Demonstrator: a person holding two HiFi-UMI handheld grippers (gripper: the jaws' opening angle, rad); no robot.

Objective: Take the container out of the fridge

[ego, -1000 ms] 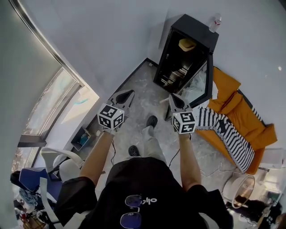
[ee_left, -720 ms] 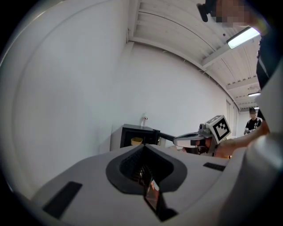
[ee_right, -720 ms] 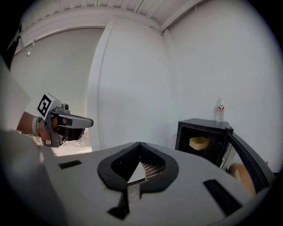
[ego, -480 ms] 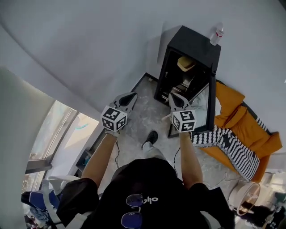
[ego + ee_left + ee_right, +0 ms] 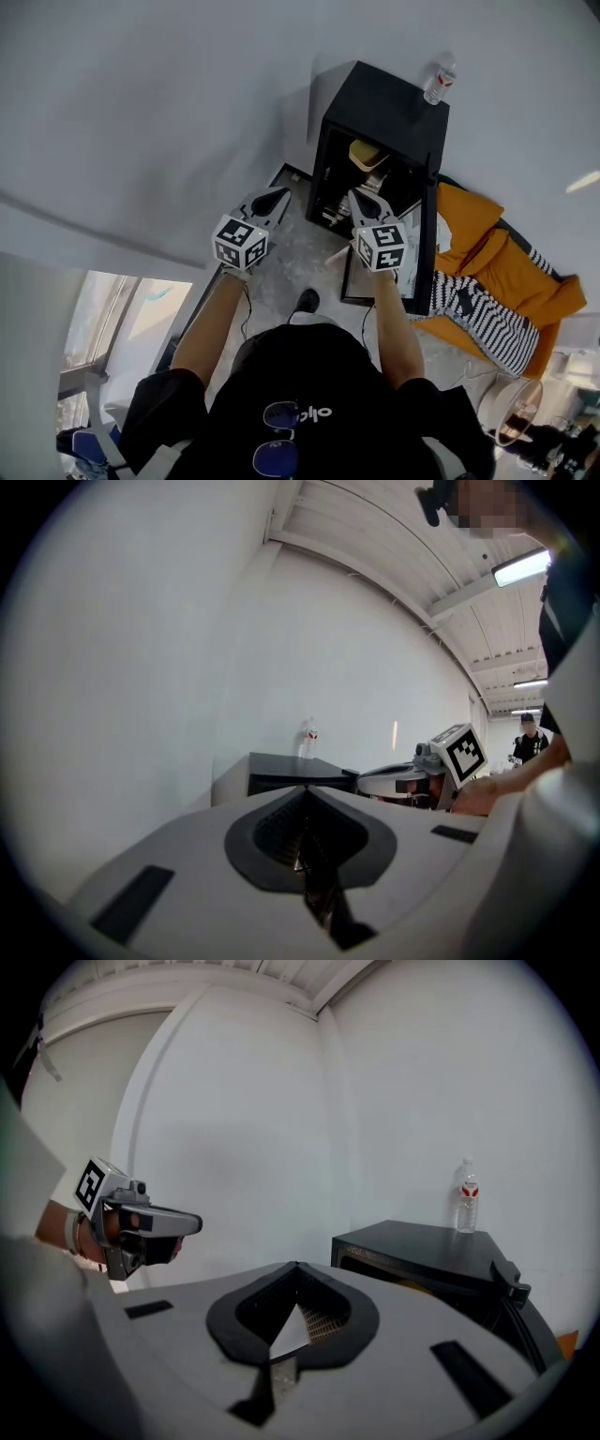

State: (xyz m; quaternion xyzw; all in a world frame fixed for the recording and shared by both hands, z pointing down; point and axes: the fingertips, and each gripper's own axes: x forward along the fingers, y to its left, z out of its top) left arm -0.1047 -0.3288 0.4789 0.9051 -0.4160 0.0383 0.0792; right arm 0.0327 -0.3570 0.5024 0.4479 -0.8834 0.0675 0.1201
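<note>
Now we hold the left gripper (image 5: 277, 195) and right gripper (image 5: 357, 196) out before the open black fridge (image 5: 380, 103), both with jaws pressed together on nothing, while the yellow container (image 5: 367, 154) sits on its top shelf.

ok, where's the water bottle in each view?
Head view: water bottle upper right, standing on the black fridge.
Left gripper view: water bottle just right of centre, on the black fridge.
Right gripper view: water bottle right of centre, on the black fridge.
Shared landmark: the black fridge.
</note>
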